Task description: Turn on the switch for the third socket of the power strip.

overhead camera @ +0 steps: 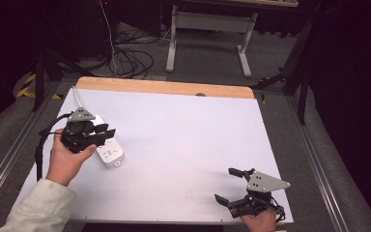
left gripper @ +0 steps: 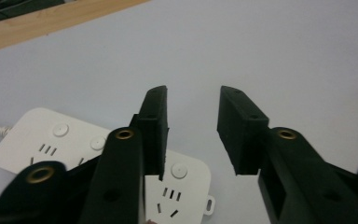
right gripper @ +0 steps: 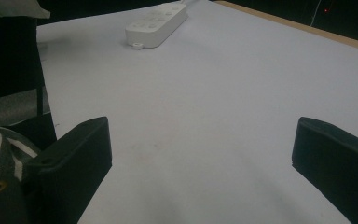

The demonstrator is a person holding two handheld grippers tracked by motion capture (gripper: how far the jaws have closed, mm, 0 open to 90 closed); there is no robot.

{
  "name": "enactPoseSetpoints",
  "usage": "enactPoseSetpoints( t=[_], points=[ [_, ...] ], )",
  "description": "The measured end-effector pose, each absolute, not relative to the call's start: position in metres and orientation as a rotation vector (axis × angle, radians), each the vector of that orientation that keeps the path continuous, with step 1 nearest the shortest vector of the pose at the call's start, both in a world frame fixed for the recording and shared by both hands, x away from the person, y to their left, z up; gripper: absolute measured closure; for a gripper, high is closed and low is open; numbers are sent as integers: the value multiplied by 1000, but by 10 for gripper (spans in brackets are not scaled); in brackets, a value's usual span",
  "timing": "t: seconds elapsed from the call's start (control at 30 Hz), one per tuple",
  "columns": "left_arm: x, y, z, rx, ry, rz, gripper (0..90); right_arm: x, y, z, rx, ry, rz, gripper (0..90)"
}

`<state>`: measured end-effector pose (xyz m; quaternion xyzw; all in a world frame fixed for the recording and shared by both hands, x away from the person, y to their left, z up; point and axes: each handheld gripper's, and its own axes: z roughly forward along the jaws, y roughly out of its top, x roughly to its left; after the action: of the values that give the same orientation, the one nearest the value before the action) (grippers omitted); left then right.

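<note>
Overhead, a white power strip (overhead camera: 107,146) lies near the left edge of the pale table (overhead camera: 188,145), its white cord (overhead camera: 77,96) running toward the far wooden edge (overhead camera: 164,87), and the left gripper (overhead camera: 104,134) hovers over it with jaws parted, pinching nothing. Broad bare tabletop separates it from the right gripper (overhead camera: 227,186), low near the front right corner with jaws spread wide and empty. Closer in, the left gripper view shows the strip's (left gripper: 98,154) round buttons and socket slots, while the right gripper view shows it (right gripper: 156,25) well away.
</note>
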<state>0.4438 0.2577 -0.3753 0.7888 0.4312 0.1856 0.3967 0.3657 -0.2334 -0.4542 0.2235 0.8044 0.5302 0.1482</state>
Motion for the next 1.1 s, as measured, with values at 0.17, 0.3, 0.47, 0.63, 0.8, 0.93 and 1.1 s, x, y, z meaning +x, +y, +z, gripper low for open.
enactPoseSetpoints(
  t=[0.17,0.3,0.47,0.63,0.8,0.93,1.1],
  points=[
    [432,258,-369,1955,1019,480,463,366,-233,-454,640,2315,1523,56],
    [420,258,-364,1932,965,516,373,365,-233,-454,644,2309,1527,56],
    [403,258,-363,1885,894,537,278,365,-233,-454,640,2314,1524,56],
    [387,262,-364,1872,855,566,223,365,-233,-454,638,2313,1524,56],
    [374,268,-372,1831,818,568,195,365,-233,-454,639,2314,1524,55],
    [366,272,-378,1817,817,552,177,365,-232,-454,640,2313,1525,55],
    [364,280,-391,1844,866,506,188,366,-231,-455,642,2316,1519,55]
  ],
)
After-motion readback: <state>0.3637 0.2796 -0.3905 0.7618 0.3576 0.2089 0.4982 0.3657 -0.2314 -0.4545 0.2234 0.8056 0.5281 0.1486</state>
